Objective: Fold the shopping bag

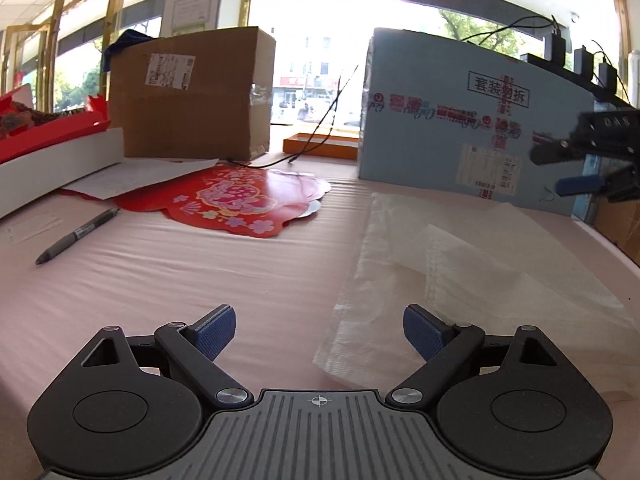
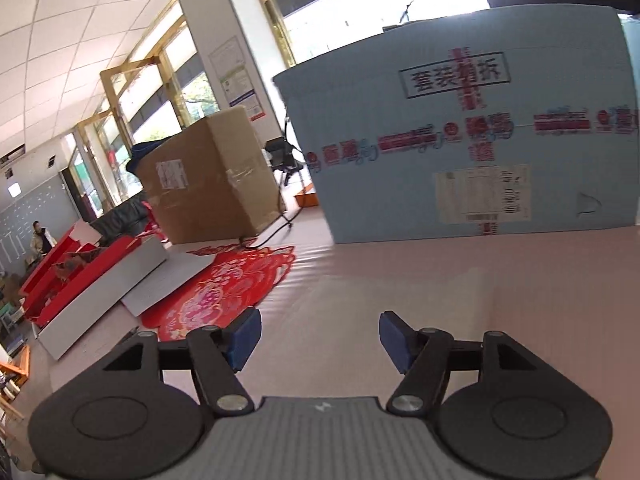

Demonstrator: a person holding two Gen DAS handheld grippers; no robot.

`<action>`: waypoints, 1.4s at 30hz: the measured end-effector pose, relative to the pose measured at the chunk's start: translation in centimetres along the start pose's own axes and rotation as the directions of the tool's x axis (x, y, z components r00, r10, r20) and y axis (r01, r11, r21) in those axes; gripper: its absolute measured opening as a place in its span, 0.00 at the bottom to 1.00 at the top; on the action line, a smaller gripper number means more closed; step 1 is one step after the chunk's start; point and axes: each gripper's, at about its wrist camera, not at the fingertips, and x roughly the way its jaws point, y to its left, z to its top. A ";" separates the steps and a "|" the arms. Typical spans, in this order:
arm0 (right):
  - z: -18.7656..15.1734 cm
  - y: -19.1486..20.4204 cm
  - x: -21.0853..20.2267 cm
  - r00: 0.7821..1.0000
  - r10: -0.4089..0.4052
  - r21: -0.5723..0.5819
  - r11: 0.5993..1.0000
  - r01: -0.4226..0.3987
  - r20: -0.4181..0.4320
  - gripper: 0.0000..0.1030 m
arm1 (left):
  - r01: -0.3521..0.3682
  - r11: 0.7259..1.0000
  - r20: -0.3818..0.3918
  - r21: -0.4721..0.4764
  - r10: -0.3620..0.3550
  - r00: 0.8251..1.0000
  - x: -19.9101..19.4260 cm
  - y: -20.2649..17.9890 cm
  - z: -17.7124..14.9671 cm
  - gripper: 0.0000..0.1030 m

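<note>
A clear, thin plastic shopping bag lies flat on the pink table cover, partly folded over itself, to the right of centre in the left wrist view. My left gripper is open and empty, low over the table at the bag's near left edge. My right gripper shows at the far right of that view, above the bag's far end, jaws apart. In the right wrist view my right gripper is open and empty, tilted, above bare pink table; the bag is not in that view.
A light blue box stands at the back right, a brown cardboard box at the back left. A red paper cutout, papers, a pen and a red-and-white tray lie left.
</note>
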 end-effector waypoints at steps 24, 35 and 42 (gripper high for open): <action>-9.9 1.7 -1.9 0.988 0.007 -0.139 0.990 -0.028 -0.154 0.66 | 0.281 0.943 0.113 -0.178 -0.264 0.958 -2.9 -0.7 0.6 0.90; -9.4 0.9 -3.8 0.996 0.012 -0.114 0.993 -0.022 -0.086 0.66 | 0.468 0.832 0.026 -0.297 -0.483 0.875 -1.1 -0.7 -1.1 0.90; -9.5 1.1 -3.6 0.993 0.058 -0.110 0.991 -0.070 -0.101 0.65 | 0.585 0.707 0.062 -0.397 -0.615 0.786 -0.2 -0.4 -1.0 0.91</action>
